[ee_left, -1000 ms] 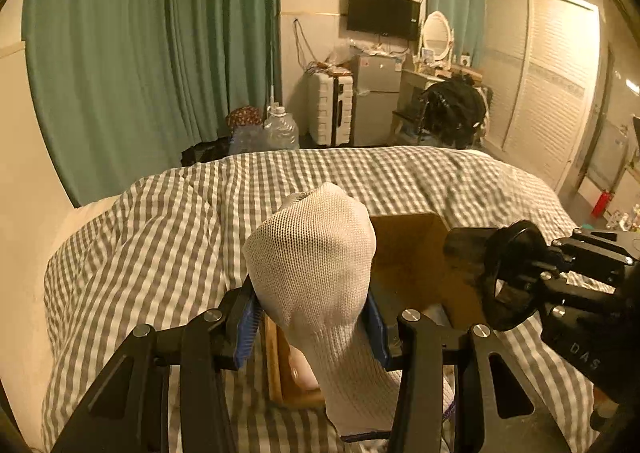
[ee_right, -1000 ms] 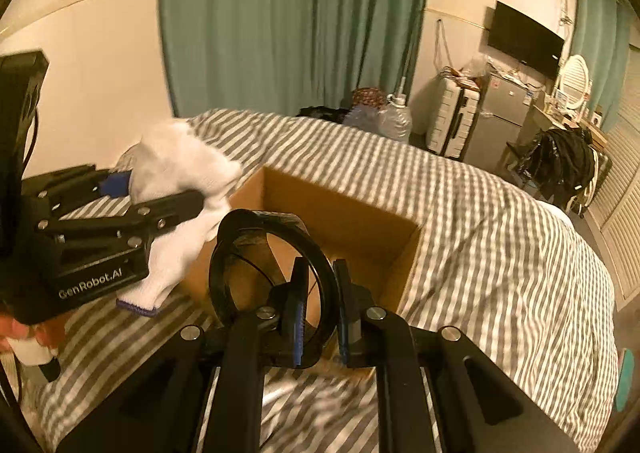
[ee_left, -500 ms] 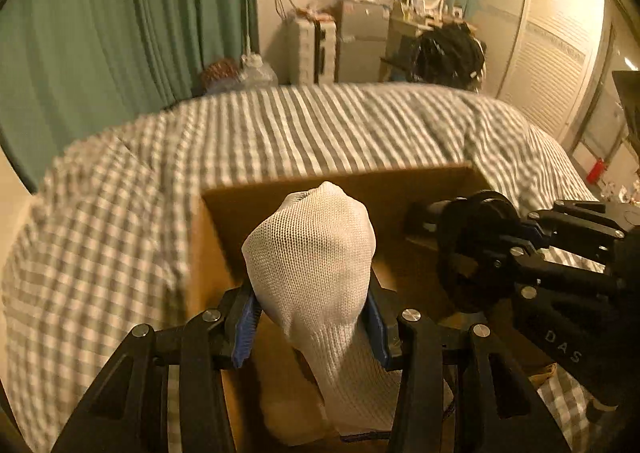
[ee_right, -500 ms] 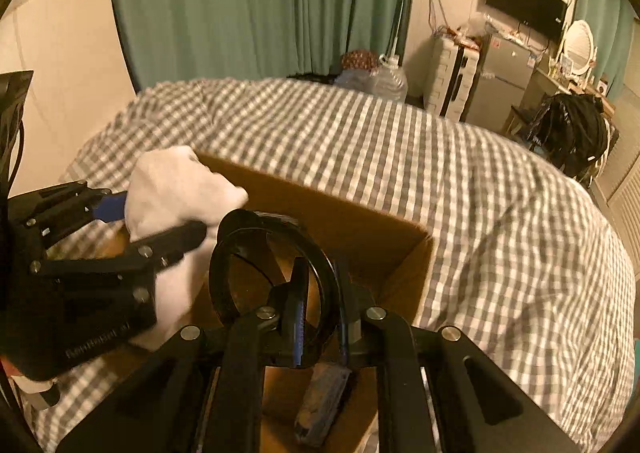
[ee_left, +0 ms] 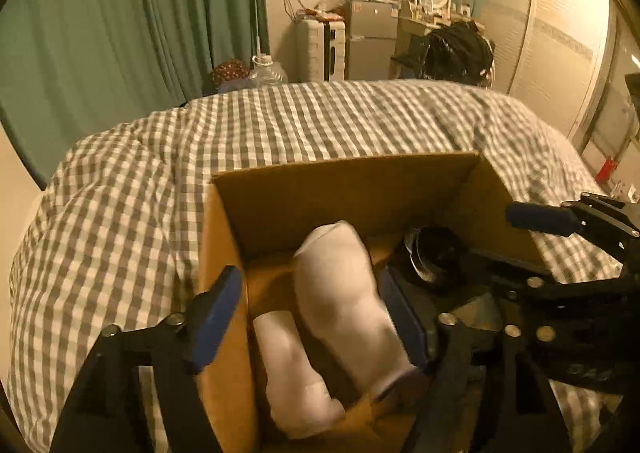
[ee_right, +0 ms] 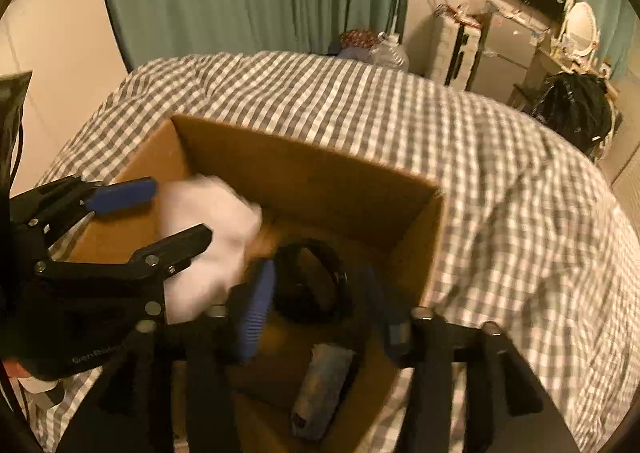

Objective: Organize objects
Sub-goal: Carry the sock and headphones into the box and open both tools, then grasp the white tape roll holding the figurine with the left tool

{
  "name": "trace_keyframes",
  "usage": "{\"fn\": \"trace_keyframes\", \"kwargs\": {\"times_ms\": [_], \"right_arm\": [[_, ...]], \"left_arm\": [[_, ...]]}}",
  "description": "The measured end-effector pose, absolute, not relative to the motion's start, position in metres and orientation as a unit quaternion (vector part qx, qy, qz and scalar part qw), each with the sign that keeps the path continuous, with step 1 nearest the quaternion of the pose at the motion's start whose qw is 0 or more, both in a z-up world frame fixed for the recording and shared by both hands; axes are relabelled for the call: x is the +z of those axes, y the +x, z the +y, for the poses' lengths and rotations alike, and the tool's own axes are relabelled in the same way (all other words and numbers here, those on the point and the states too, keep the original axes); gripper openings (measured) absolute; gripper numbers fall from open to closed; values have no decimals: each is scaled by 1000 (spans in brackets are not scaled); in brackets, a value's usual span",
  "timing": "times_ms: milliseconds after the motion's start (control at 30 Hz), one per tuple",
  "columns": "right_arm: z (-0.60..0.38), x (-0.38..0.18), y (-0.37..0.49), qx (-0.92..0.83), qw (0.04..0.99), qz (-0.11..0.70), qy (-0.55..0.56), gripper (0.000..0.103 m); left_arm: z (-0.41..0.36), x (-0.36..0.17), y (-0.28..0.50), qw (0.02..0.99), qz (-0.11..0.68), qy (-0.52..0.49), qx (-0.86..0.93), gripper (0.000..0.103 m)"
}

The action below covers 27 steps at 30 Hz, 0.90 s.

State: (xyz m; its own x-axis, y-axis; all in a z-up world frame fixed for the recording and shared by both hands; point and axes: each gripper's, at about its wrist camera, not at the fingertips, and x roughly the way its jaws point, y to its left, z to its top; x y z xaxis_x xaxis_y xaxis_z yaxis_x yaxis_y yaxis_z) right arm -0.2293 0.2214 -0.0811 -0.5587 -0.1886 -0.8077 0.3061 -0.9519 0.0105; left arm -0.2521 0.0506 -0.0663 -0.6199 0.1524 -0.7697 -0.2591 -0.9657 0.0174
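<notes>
- You have the cardboard box [ee_left: 352,189] sitting on the bed cover [ee_left: 120,213], open at the top, with the cover spreading out behind it and to both sides.
- Inside the box, your sock [ee_left: 344,301] lies near the left wall, and a second rolled sock [ee_left: 292,373] lies just left of it, nearer to you.
- To the right of the socks, the ring-shaped object [ee_right: 312,281] rests in the box.
- Nearer to you than the ring, a small roll [ee_right: 320,389] lies on the box floor.
- Your left gripper [ee_left: 316,313] straddles the box's left wall; your right gripper [ee_right: 320,309] reaches in from the right.
- Beyond the bed, the curtain [ee_left: 120,33] hangs at left, the wardrobe [ee_left: 560,53] stands at right.
</notes>
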Motion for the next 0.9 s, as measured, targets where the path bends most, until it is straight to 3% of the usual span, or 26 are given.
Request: {"fn": "trace_keyframes", "kwargs": {"times_ms": [100,567,900], "right_arm": [[227,-66,-219,-887,142,46,437,70],[233,31,-115,-923,153,49,350,82],[228,29,-35,-914,171,79,358,85]], "left_arm": [[43,-54,-239,114,53,-413,902,87],[-6,17,-148,65,52,-362,929,99],[-23,-4,-55,69,58,-375,923,99]]}}
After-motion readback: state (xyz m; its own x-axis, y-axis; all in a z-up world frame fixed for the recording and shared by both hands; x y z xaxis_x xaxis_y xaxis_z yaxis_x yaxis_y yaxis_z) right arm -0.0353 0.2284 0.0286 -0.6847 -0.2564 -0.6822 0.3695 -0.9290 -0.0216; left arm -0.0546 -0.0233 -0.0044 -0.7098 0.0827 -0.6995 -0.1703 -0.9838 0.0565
